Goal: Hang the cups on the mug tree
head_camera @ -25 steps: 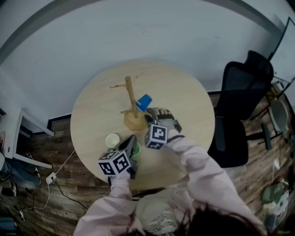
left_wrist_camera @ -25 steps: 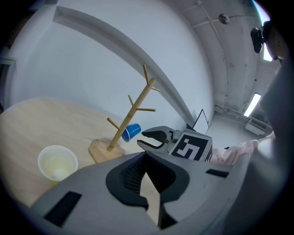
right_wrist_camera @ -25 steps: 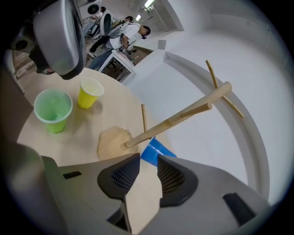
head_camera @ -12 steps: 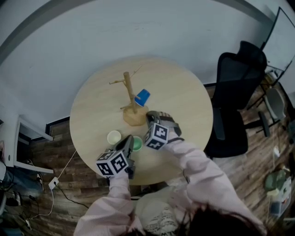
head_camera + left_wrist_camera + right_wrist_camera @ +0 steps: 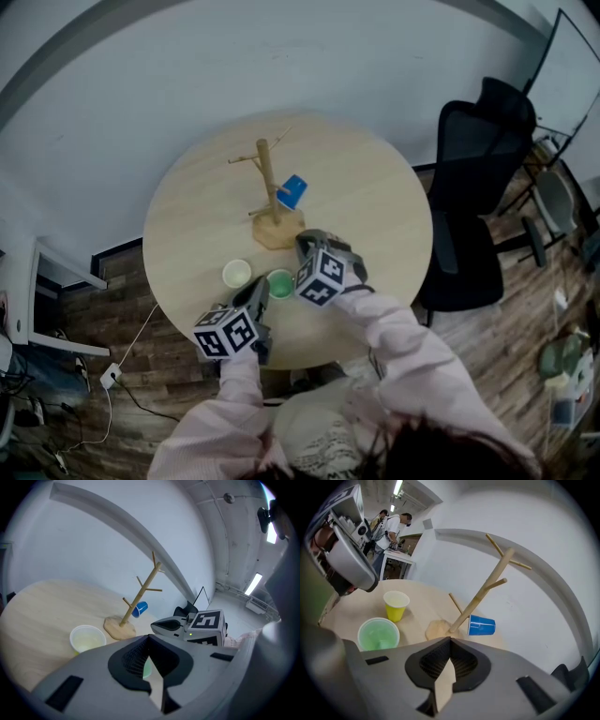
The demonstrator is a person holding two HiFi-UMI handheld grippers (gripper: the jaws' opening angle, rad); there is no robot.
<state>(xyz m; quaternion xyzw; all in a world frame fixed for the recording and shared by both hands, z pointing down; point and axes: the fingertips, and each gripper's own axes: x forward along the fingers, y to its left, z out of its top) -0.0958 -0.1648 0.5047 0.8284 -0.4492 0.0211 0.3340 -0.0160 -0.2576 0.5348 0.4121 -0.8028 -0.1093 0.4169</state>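
Right claw point(image 5: 450, 645) is pinched shut on nothing, hovering near the foot of the mug tree point(image 5: 485, 588). One cup is already up: the blue cup point(image 5: 482, 625) lies on its side on a low peg, clear of the counter point(image 5: 375, 187). Left claw point(image 5: 149, 640) is closed and empty too, nose aimed at the green cup point(image 5: 279, 283), which stands mouth-up just ahead of it, between the two claws. That looks like the next pick, and the claw will have to open first, I'd say. The yellow cup point(image 5: 236, 274) is upright just beside the green one, to its left. Both stand near the counter's near edge, so a clumsy nudge toward the person is the risk. The upper pegs are bare and the far half of the counter is open — good room to lift and swing in. An office chair point(image 5: 478, 187) stands off to the right, well apart.
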